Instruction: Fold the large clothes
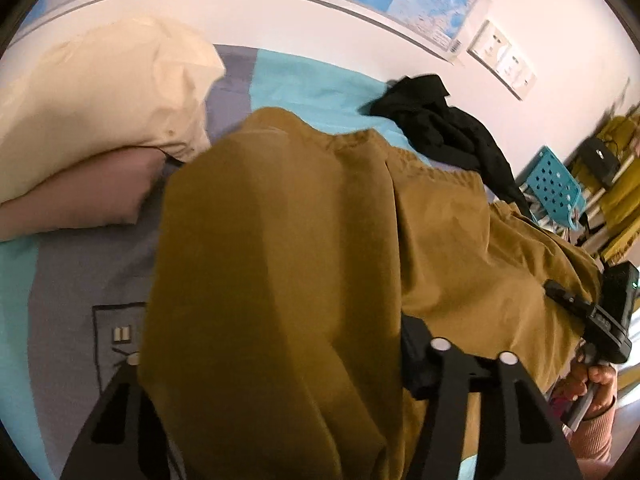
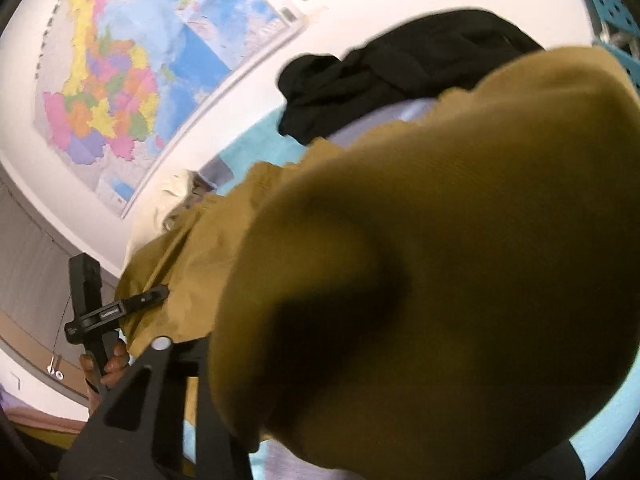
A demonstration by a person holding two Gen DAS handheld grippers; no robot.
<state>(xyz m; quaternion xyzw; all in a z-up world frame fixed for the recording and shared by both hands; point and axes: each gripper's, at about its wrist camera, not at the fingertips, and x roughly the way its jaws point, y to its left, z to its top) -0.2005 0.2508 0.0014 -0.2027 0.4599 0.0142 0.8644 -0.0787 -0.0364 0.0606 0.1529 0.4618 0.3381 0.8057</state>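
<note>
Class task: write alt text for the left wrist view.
A mustard-brown garment drapes over the left gripper, filling most of the view above a bed. A cream pillow lies left, black clothing behind.

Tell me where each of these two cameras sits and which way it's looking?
Left wrist: on the left gripper, looking down over the mustard garment on the bed; the right hand shows.
Right wrist: on the right gripper, facing the wall map; the left hand shows.
Shared: that garment, black clothing, map.
</note>
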